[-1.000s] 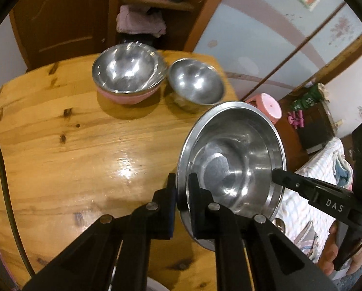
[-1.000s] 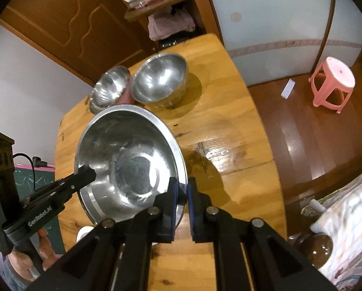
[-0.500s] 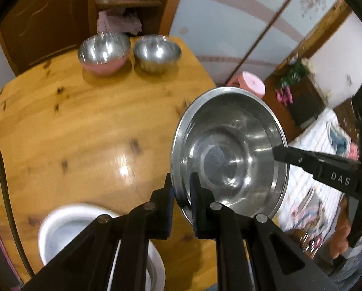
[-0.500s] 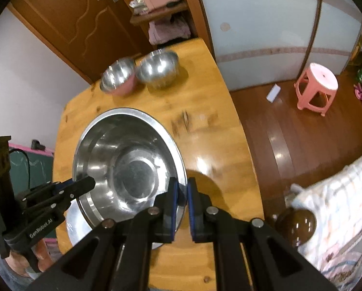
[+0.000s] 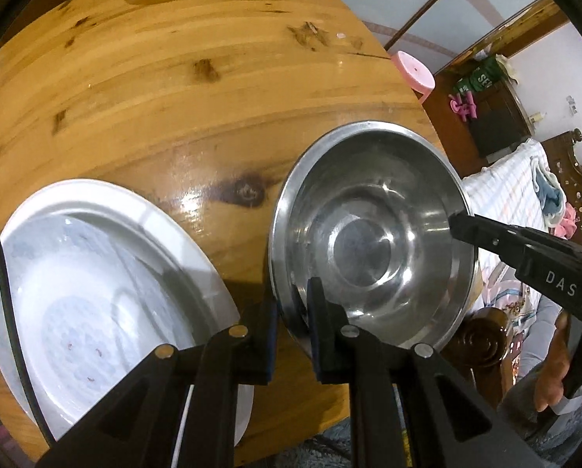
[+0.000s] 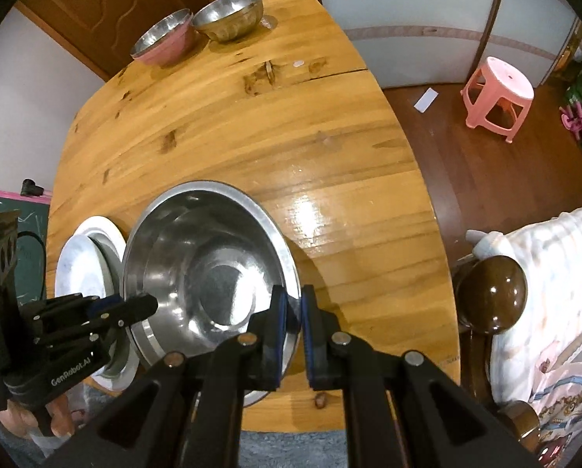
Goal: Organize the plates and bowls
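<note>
A large steel bowl (image 5: pixel 372 234) (image 6: pixel 209 273) hangs between both grippers above the near part of the wooden table (image 5: pixel 174 89). My left gripper (image 5: pixel 292 304) is shut on its near-left rim. My right gripper (image 6: pixel 292 312) is shut on the opposite rim and shows in the left wrist view (image 5: pixel 452 222). A white plate (image 5: pixel 96 288) (image 6: pixel 82 249) lies on the table just left of the bowl. A pink bowl with a steel liner (image 6: pixel 162 39) and a steel bowl (image 6: pixel 228 15) stand side by side at the far edge.
A pink stool (image 6: pixel 499 93) stands on the floor to the right of the table. A dark wooden chair knob (image 6: pixel 491 292) and a patterned cloth (image 6: pixel 544 292) are close by on the right. A black cable (image 5: pixel 2 273) runs along the left.
Both grippers carried the large bowl back toward the near edge and lower. The two far bowls receded, and the white plate came into full view beside the bowl.
</note>
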A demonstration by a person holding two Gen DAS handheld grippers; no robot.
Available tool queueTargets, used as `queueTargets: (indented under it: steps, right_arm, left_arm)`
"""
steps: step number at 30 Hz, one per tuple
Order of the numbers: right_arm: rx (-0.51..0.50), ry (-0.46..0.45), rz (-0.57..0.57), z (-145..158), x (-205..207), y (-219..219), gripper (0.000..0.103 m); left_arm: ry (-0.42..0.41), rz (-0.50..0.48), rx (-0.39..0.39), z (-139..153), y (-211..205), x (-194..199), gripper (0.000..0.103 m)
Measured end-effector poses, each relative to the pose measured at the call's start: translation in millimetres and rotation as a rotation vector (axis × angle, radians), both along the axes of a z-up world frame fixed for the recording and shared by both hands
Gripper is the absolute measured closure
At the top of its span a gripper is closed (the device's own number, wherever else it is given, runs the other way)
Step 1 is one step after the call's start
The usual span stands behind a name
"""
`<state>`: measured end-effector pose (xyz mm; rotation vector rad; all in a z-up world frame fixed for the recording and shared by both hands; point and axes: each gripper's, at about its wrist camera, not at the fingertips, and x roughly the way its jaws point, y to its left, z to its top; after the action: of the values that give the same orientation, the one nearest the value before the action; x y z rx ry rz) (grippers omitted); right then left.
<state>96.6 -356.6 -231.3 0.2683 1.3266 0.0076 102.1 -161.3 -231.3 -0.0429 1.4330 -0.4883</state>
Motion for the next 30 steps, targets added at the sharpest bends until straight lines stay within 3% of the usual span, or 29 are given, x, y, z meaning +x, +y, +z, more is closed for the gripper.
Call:
queueTargets:
  steps: [23, 26, 28, 30]
  right_arm:
    - [-0.03, -0.025, -0.022, -10.3, 5.0, 1.2, 0.094]
    - [-0.028, -0.022, -0.026, -10.5, 7.6, 0.9, 0.093]
    - [-0.027, -0.023, -0.038, -10.1, 8.5, 0.0, 0.093]
    - [-0.026, -0.023, -0.044, -10.2, 8.6, -0.6, 0.093]
  left_arm:
    - [-0.044, 0.028, -0.012, -2.4, -0.5, 2.9, 0.09]
    - [-0.047, 0.026, -0.023, -0.8, -0.8, 3.7, 0.074]
    - [-0.066, 0.032, -0.017, 2.0, 0.9, 3.7, 0.054]
    - [-0.083, 0.042, -0.012, 5.4, 4.0, 4.8, 0.043]
